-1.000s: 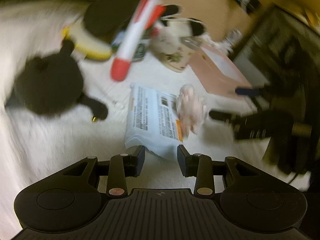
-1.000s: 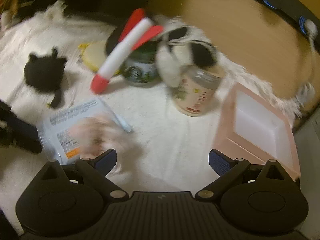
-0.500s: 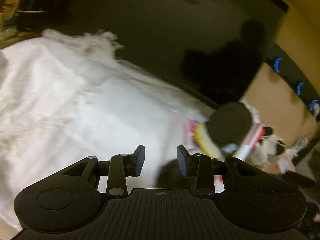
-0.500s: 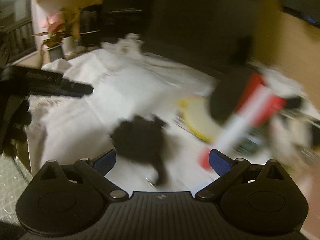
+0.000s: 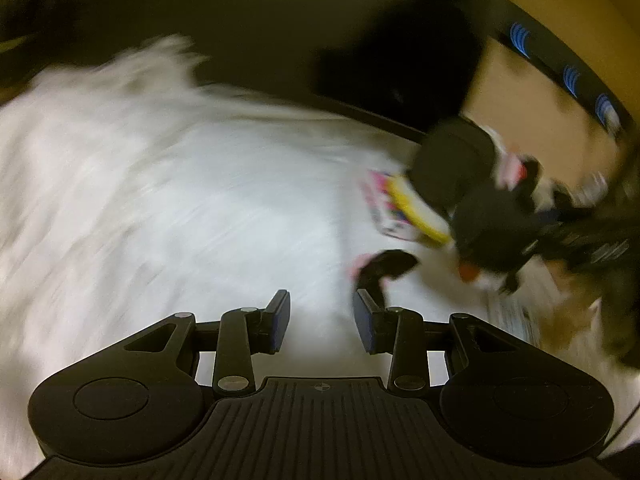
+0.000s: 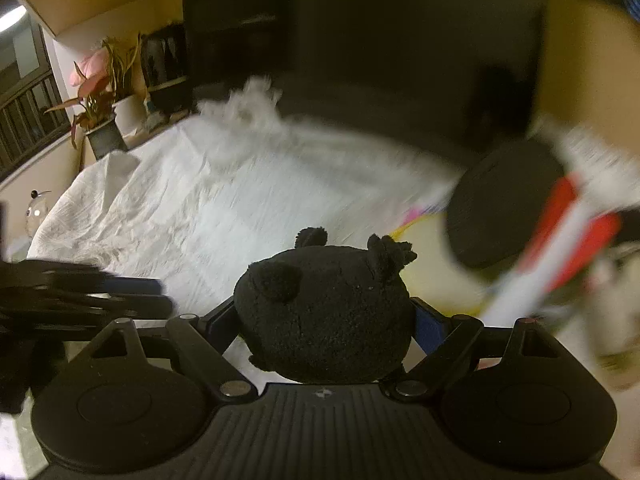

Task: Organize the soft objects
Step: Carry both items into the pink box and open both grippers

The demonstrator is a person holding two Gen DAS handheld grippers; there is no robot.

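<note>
Count on the white cloth (image 6: 168,216): one black plush toy (image 6: 324,316), one red-and-white rocket plush (image 6: 560,248) at the right edge, one round black item (image 6: 504,208), one yellow-rimmed disc (image 5: 416,208). Beyond the far-left corner: one potted plant (image 6: 100,100). Further items too blurred to count.

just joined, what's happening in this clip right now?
A person is sorting soft toys on a white fabric-covered surface. The right gripper is clamped on a round black plush toy with small ears. The left gripper is open and empty over the cloth. A red-and-white plush rocket sits in the blurred pile to the right.
</note>
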